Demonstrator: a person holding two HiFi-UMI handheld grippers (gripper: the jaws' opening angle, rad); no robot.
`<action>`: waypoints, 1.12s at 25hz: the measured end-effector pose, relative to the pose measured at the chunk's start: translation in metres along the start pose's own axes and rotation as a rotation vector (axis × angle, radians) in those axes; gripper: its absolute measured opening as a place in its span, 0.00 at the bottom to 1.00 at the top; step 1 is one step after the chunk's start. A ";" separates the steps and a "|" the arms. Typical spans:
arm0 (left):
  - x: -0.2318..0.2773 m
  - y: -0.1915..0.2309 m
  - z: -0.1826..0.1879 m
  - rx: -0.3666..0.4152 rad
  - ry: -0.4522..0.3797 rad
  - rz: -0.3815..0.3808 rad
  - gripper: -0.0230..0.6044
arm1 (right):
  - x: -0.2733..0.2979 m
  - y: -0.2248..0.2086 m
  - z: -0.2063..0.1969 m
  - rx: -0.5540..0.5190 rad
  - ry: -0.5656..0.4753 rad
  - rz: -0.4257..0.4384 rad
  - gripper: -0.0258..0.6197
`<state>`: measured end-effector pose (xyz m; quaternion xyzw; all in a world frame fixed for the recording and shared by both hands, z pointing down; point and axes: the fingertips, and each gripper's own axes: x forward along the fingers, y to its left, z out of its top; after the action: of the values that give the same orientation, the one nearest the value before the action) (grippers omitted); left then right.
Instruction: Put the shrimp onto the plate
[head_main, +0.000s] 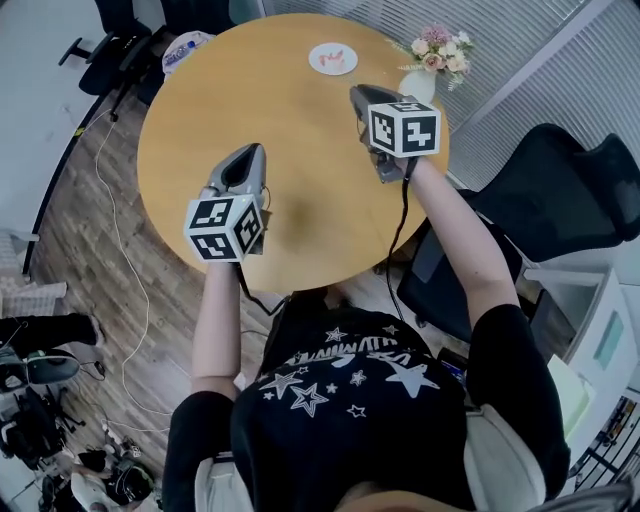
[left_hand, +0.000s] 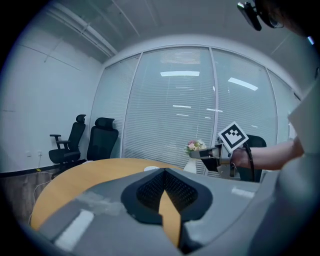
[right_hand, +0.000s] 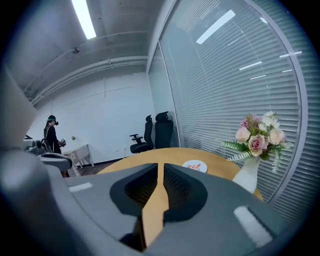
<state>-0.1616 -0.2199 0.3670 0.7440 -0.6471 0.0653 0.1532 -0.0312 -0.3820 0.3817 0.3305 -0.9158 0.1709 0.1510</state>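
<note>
A small white plate (head_main: 333, 58) sits at the far side of the round wooden table (head_main: 300, 130). Pinkish-orange shrimp (head_main: 332, 57) lie on it. The right gripper view shows the same plate (right_hand: 194, 166) with the shrimp (right_hand: 195, 165) ahead of the jaws. My left gripper (head_main: 258, 150) hovers over the table's near middle, shut and empty. My right gripper (head_main: 358, 92) is held higher at the right, a short way short of the plate, also shut and empty. In the left gripper view the plate (left_hand: 151, 168) is a small white sliver far off.
A white vase of pink flowers (head_main: 428, 60) stands at the table's far right edge, close to my right gripper. A blue-and-white object (head_main: 185, 48) sits at the far left edge. Black office chairs (head_main: 560, 190) stand around the table. Cables trail on the wooden floor (head_main: 100, 200).
</note>
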 end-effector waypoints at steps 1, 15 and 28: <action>-0.007 -0.007 0.002 0.005 -0.009 0.001 0.04 | -0.009 0.001 -0.004 0.005 -0.002 0.004 0.10; -0.099 -0.083 -0.013 0.018 -0.086 0.036 0.04 | -0.141 0.035 -0.065 0.026 -0.088 0.014 0.04; -0.158 -0.113 -0.075 -0.069 -0.028 0.101 0.04 | -0.197 0.084 -0.118 -0.020 -0.095 0.073 0.04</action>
<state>-0.0678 -0.0345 0.3745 0.7056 -0.6877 0.0402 0.1664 0.0781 -0.1637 0.3931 0.3030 -0.9351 0.1512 0.1044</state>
